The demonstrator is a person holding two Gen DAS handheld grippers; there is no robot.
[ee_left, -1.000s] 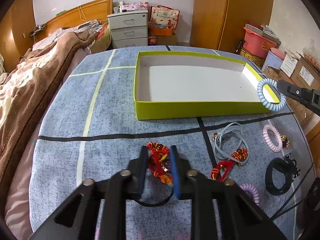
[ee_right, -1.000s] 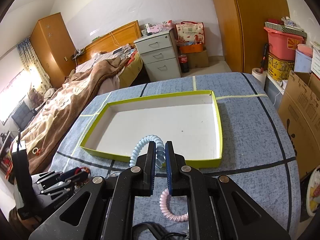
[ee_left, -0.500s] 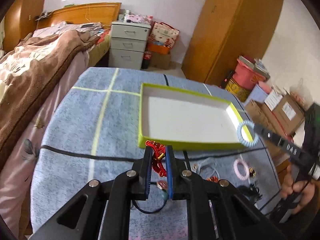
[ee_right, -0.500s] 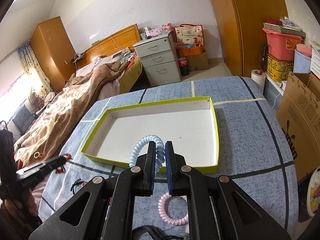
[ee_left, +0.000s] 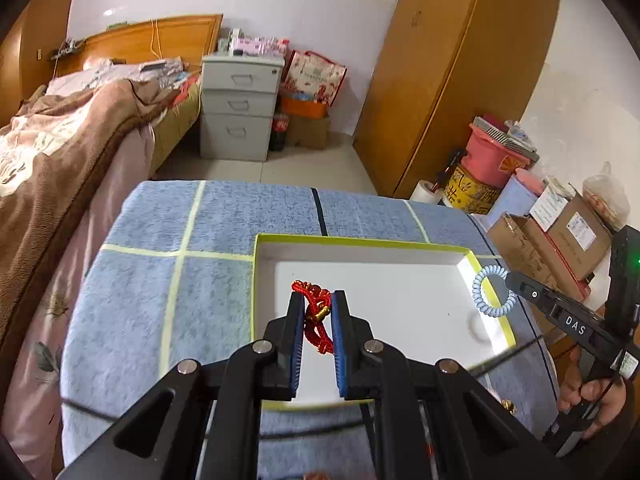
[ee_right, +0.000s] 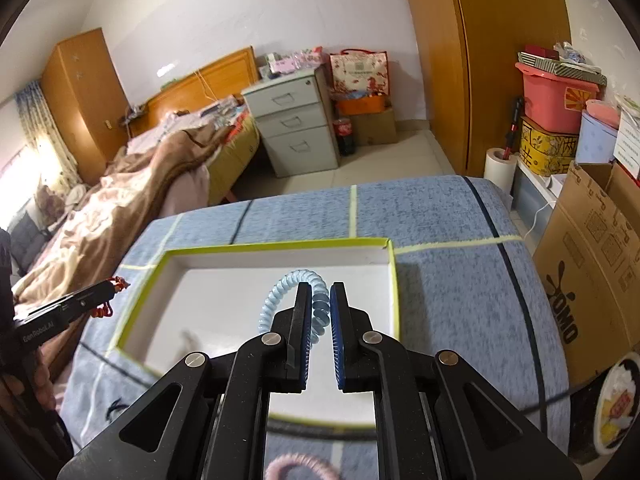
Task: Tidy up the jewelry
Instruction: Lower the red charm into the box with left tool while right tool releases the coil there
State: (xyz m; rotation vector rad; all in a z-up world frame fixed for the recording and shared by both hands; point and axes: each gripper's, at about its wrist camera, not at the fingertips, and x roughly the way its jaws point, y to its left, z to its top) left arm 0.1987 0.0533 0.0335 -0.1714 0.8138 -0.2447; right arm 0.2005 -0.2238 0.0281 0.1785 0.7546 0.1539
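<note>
Two loads up: left tongs (ee_left: 316,312) clenched on red knotted bracelet (ee_left: 314,308), right tongs (ee_right: 320,304) on blue coil tie (ee_right: 290,292). Lower inside tray (ee_left: 360,242) before releasing; keep apart.

Both wrist views are bright and evenly lit, with daylight coming from a curtained window (ee_right: 30,148) at the far left of the right wrist view, where it blows out to white, and a soft glare patch sits on the wall above the headboard (ee_left: 140,36). Fisheye distortion bends the wardrobe (ee_left: 452,72) and the room's edges into curves, and black vignette fills every corner. The tray's (ee_right: 394,280) near rim smears with motion blur in both views, its white floor carries faint grey shadows, and a pink coil (ee_right: 300,466) at the bottom edge is out of focus.
</note>
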